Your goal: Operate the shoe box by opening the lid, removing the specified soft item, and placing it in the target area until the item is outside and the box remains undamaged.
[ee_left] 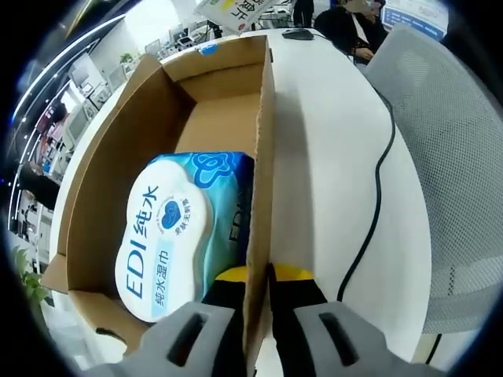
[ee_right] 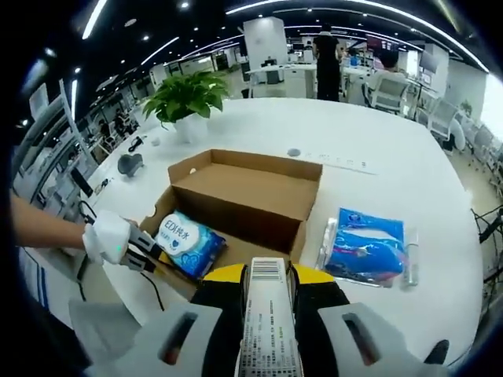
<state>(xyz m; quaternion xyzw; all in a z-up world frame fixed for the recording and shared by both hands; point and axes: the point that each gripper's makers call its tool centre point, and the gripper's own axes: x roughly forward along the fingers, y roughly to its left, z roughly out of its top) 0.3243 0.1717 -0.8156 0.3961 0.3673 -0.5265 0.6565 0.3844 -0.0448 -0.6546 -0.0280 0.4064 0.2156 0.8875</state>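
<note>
Wet-wipes pack in shoe box, lower left of frame: white lid reads "EDI 纯水", "纯水湿巾". Barcoded item's print illegible.

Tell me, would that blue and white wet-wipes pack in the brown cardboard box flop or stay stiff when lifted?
The blue and white wet-wipes pack looks soft-sided, so it would probably sag a little. Its glossy film may be slippery. It lies flat in the brown cardboard box, so rolling seems unlikely.
</note>
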